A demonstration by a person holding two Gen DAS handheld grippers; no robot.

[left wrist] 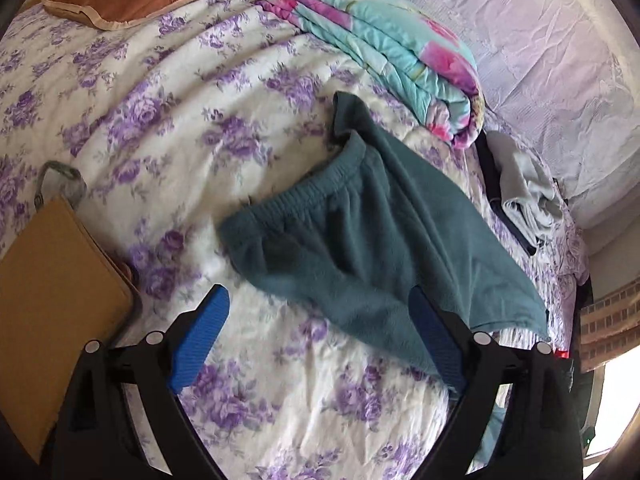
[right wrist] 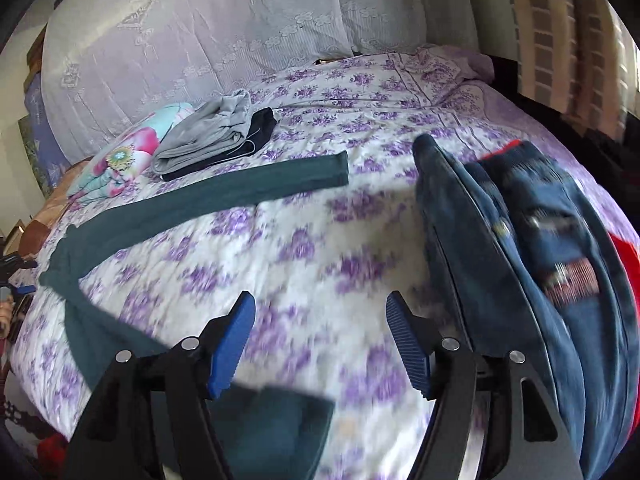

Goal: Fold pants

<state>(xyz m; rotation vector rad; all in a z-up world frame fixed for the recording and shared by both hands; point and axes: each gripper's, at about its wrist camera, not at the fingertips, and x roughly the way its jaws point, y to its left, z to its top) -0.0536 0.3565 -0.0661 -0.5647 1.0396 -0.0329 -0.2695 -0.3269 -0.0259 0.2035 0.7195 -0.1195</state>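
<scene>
One pair of teal pants [left wrist: 360,236] on the bedspread [left wrist: 160,128], waistband just ahead between my spread left gripper [left wrist: 320,320] fingers; my right gripper [right wrist: 320,320], fingers apart too, hovers between its two legs.

The pants [left wrist: 372,240] are teal; the bedspread [left wrist: 160,128] white with purple flowers; the folded quilt [left wrist: 384,52] aqua with pink blooms.
</scene>
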